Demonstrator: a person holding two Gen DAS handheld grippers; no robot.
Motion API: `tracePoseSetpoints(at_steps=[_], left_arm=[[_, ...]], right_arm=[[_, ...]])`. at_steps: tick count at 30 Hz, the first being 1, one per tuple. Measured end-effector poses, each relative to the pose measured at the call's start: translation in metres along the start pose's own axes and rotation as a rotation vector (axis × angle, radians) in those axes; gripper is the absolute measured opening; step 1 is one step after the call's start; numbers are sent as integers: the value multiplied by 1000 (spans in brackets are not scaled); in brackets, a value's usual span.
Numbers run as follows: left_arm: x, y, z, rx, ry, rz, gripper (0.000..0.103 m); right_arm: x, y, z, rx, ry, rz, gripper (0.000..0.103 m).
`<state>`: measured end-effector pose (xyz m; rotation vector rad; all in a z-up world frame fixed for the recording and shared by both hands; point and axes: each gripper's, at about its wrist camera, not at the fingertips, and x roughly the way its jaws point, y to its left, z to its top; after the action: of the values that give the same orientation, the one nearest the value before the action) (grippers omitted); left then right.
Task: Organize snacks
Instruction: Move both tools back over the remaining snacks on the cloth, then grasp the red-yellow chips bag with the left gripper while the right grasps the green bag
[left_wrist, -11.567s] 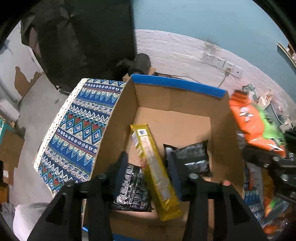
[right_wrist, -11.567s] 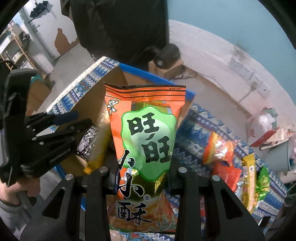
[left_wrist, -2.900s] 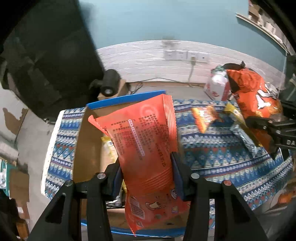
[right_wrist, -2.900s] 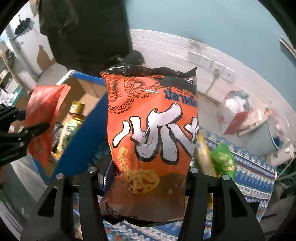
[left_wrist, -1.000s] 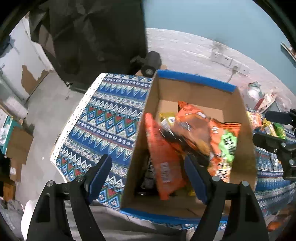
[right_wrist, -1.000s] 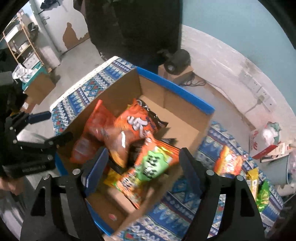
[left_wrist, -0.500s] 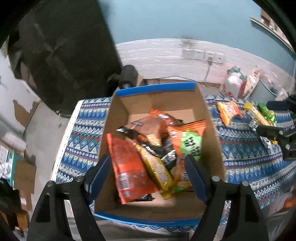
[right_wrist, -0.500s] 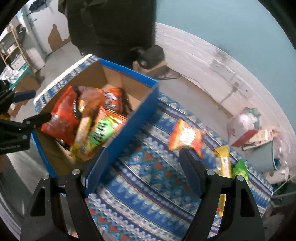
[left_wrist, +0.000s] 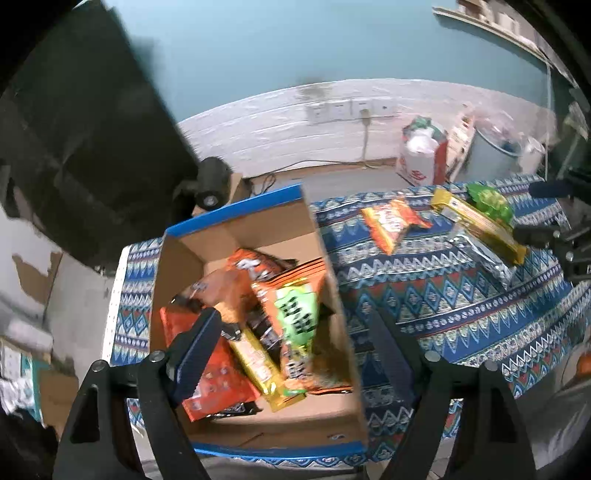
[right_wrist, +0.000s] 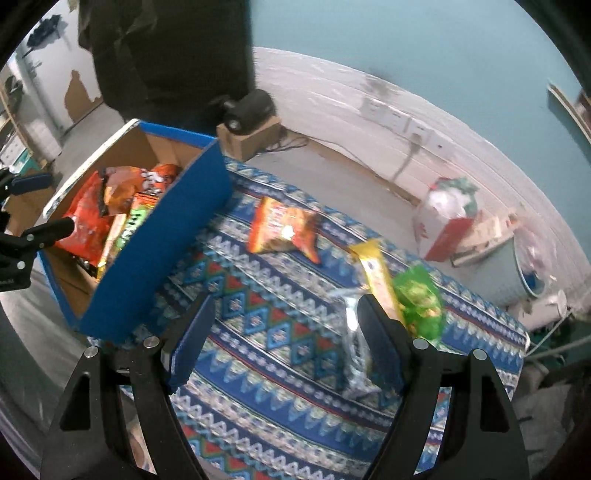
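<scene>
Right wrist view: right tongs (right_wrist: 284, 332) gape wide and empty above the patterned tabletop (right_wrist: 258, 310) — presumably ready for the loose snacks (right_wrist: 282, 229). Left tongs (left_wrist: 295, 343), jaws just widened, hold nothing over the cardboard box (left_wrist: 258, 229) — already packed with bags.

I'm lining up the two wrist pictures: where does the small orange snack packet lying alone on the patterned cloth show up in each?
Left wrist view: the small orange snack packet lies upper right of centre on the patterned cloth, right of the cardboard box.
Right wrist view: the same packet lies just above centre, right of the box's blue wall.
Shared landmark: the long yellow packet beside the green bag.
</scene>
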<state>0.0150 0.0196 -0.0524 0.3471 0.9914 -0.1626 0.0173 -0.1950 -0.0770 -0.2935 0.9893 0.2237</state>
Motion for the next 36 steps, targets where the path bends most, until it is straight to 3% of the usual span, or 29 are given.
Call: tracePoseSetpoints(at_steps=[8, 16, 24, 30, 36], left_arm=[[8, -51, 27, 155, 18, -38, 86], [32, -85, 50, 321, 54, -72, 87], [83, -100, 79, 410, 79, -84, 87], [133, -117, 97, 469, 144, -128, 87], [174, -135, 109, 515, 167, -131, 87]], right_arm=[[-6, -44, -20, -1, 37, -61, 80], [3, -88, -16, -54, 106, -79, 80], [40, -128, -1, -71, 177, -57, 80], [84, -143, 0, -75, 214, -18, 80], [121, -159, -9, -81, 265, -44, 79]])
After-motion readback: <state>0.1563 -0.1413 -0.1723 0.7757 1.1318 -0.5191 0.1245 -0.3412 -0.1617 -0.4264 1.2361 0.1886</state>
